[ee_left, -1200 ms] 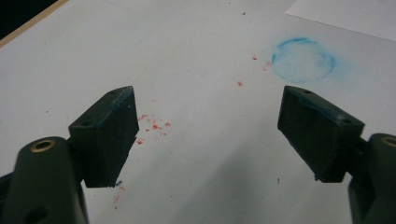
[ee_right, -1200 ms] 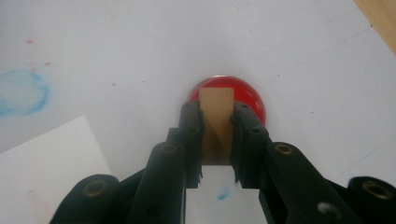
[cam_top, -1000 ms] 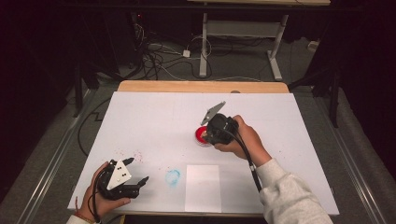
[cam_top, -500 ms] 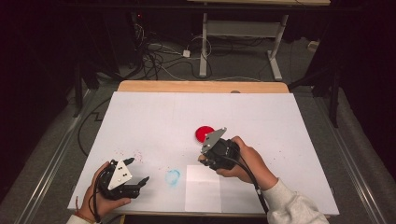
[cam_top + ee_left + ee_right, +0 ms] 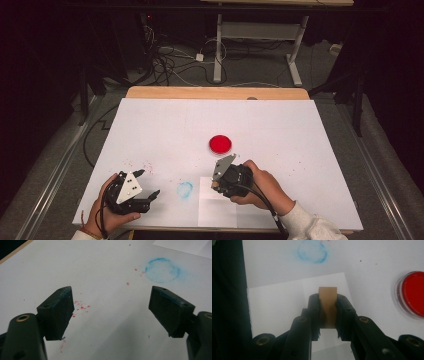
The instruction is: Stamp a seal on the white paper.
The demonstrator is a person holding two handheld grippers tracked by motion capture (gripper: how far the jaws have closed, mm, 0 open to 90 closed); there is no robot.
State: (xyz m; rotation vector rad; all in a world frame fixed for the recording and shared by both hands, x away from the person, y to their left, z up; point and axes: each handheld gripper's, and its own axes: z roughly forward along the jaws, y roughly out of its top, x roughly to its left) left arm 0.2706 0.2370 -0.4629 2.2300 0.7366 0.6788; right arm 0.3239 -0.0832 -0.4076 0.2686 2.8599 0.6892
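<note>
The right gripper (image 5: 218,183) pinches a small wooden stamp block (image 5: 327,305) between its jaws and holds it over the white paper sheet (image 5: 216,212) that lies at the near edge of the table (image 5: 300,125), right of centre. The red ink pad (image 5: 220,144), a round open dish, sits mid-table just beyond that gripper, apart from it. Judging by this, the inking looks done and the press onto the sheet is what's left; the sheet appears blank so far, no print on it. Whether the block touches the paper yet can't be told. A blue ring smudge (image 5: 184,189) marks the table just left of the sheet, with red specks (image 5: 81,306) farther left. The left gripper (image 5: 148,184) rests near the near-left corner, jaws spread wide, nothing between them.
</note>
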